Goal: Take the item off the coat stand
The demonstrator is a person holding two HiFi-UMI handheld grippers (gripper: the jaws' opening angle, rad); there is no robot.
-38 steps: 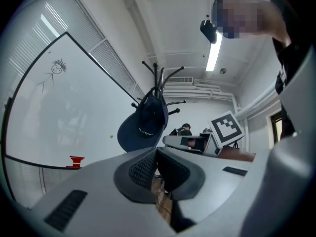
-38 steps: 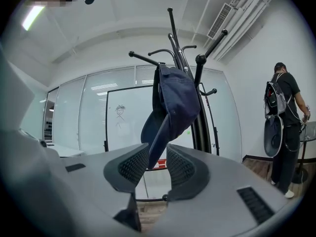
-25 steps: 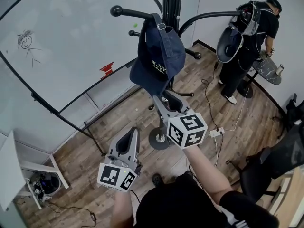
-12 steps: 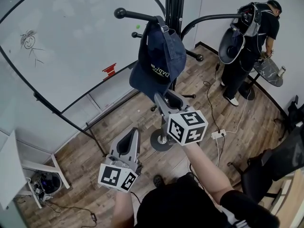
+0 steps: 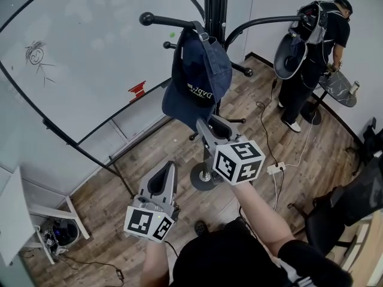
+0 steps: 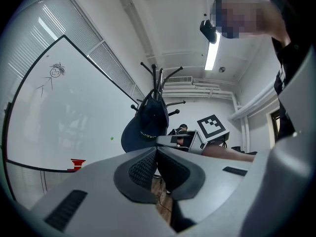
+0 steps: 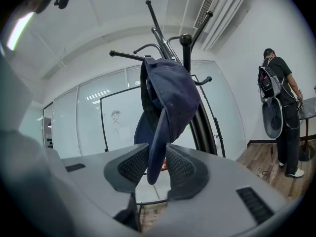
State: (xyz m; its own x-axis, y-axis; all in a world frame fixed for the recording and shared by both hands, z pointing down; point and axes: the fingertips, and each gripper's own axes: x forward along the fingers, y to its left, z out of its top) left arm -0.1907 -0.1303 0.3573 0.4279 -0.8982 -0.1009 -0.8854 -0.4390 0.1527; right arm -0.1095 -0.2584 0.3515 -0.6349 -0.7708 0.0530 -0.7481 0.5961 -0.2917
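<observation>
Two hand-held grippers appeared below the coat stand (image 5: 216, 17). The right gripper (image 5: 209, 126) was raised on an outstretched bare forearm (image 5: 260, 211), pointing up and away toward the cap (image 5: 197, 79). The left gripper (image 5: 163, 173) was held lower and nearer the body, well apart from the cap. The right jaws were closed on the lower edge of the cap's brim (image 7: 155, 152), with a ribbed pad (image 7: 180, 166) touching each side. The left jaws met tip to tip with nothing between them. The navy cap hung from a knobbed peg (image 5: 164, 21) of the stand, brim downward. Both hands were hidden behind the marker cubes (image 5: 237, 160). The stand's base (image 5: 198, 176) was partly covered by the right gripper, and the cap's pale lettering (image 5: 199, 91) was too small to read.
</observation>
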